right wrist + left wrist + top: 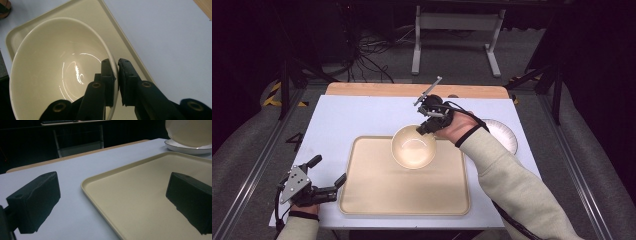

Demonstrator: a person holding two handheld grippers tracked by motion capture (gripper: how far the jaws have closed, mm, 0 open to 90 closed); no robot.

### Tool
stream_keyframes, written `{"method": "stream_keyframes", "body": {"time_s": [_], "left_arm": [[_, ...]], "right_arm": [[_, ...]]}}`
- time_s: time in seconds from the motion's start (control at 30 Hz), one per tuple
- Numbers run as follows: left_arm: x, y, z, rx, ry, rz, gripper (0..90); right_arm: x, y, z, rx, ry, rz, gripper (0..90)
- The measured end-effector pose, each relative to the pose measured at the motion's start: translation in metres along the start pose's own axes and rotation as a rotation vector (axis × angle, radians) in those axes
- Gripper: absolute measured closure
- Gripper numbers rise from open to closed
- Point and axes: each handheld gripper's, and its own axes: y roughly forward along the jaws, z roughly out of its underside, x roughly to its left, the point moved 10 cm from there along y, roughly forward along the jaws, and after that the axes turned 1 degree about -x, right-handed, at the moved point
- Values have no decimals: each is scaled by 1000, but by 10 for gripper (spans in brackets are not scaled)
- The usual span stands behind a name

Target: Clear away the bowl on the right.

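A cream bowl point(413, 147) hangs over the far part of the beige tray point(377, 195), tilted, with my right gripper point(426, 125) shut on its far right rim. In the right gripper view the two black jaws pinch the bowl's point(57, 72) thin rim, one inside and one outside, midpoint point(117, 66), above the tray point(120, 37). My left gripper point(328, 172) rests at the near left, open, its jaws straddling the tray's left edge. From the left gripper view the wide-apart jaws, midpoint point(112, 200), frame the tray point(140, 202), and the bowl point(190, 132) shows top right.
A white plate point(503, 135) lies on the white table point(357, 117) at the right, partly behind the right hand; it also shows as the plate point(185, 148) under the bowl. A wooden strip point(377, 90) edges the far side. Metal frames stand beyond.
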Motion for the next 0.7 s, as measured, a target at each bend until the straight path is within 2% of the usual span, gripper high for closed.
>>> {"method": "stream_keyframes", "body": {"time_s": [0.03, 0.27, 0.57, 0.7], "left_arm": [[0, 0, 0, 0, 0, 0, 2], [0, 0, 0, 0, 1, 2, 2], [-1, 0, 0, 1, 6, 3, 2], [0, 0, 0, 2, 5, 3, 2]], "right_arm": [[5, 3, -5, -2, -18, -5, 829], [15, 10, -12, -6, -35, -27, 829], [19, 34, -7, 20, -10, -82, 829], [21, 45, -4, 38, -7, -88, 829]]}}
